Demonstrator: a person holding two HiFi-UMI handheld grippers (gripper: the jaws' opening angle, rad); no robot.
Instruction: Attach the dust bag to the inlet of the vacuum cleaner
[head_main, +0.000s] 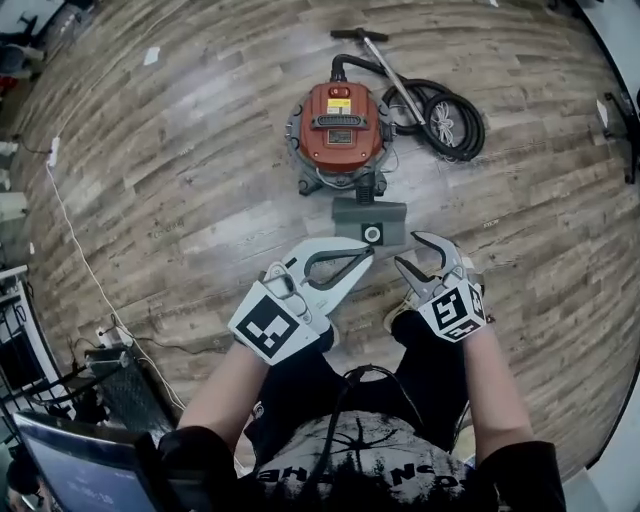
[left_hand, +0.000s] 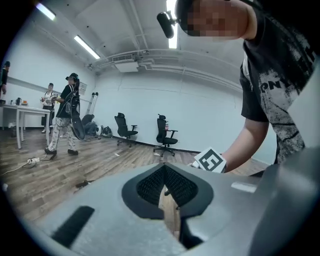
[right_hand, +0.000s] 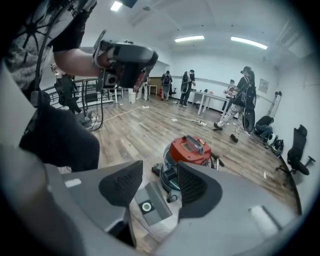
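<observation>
dust bag (head_main: 369, 222) lies flat on the wood floor (head_main: 180, 170), just in front of the red vacuum cleaner (head_main: 341, 125). left gripper (head_main: 365, 252) is pressed together, empty; right gripper (head_main: 408, 250) is spread, nothing between its pads. likely risk: the flat bag offers little edge, so a shallow approach could shove or crumple it.

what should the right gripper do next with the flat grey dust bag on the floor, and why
Probably lower the open right gripper onto the near edge of the flat grey dust bag and close on it. The bag lies loose in front of the round red vacuum cleaner, neither gripper holds anything, and the left gripper is shut.
</observation>
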